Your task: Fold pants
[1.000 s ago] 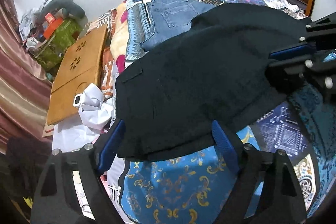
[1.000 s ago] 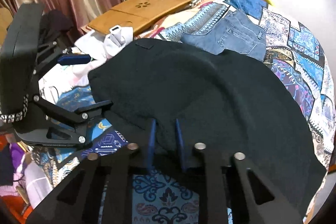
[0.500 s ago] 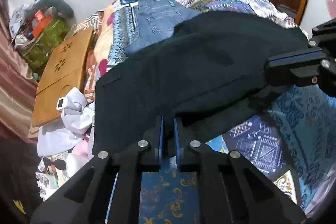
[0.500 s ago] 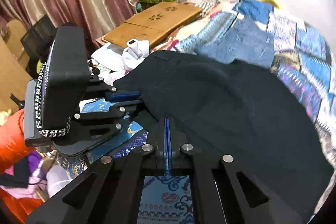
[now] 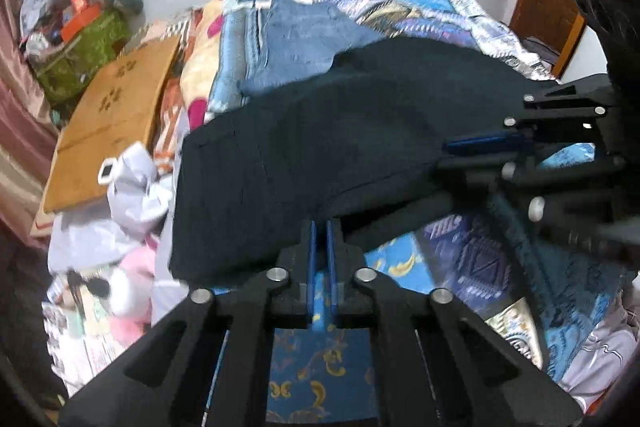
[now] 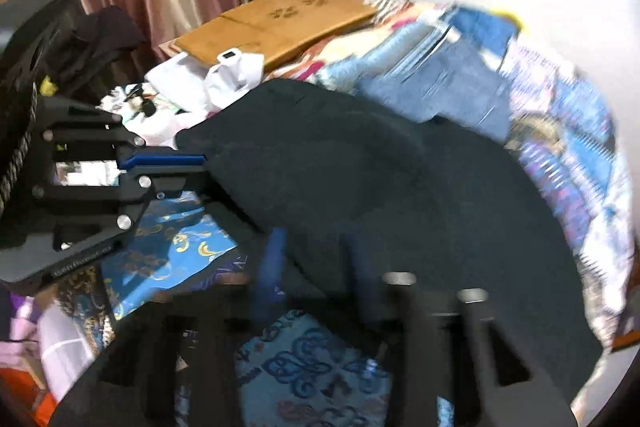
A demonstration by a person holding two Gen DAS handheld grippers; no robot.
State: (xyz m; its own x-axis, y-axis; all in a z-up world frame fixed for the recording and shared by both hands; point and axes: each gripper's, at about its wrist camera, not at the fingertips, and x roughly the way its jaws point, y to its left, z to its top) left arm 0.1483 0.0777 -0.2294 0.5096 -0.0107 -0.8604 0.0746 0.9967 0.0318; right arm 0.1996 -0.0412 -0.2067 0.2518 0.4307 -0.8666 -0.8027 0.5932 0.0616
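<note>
Black pants (image 5: 320, 147) on bed (image 5: 460, 251), left hand-held gripper (image 5: 320, 227) pinching their near edge, right hand-held gripper (image 6: 316, 251) parted, hem between its fingers.

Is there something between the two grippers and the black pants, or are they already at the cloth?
Nothing visible is in the way. The left gripper is shut on the near edge of the black pants. The right gripper is also at that edge, but blur hides whether it grips.
</note>
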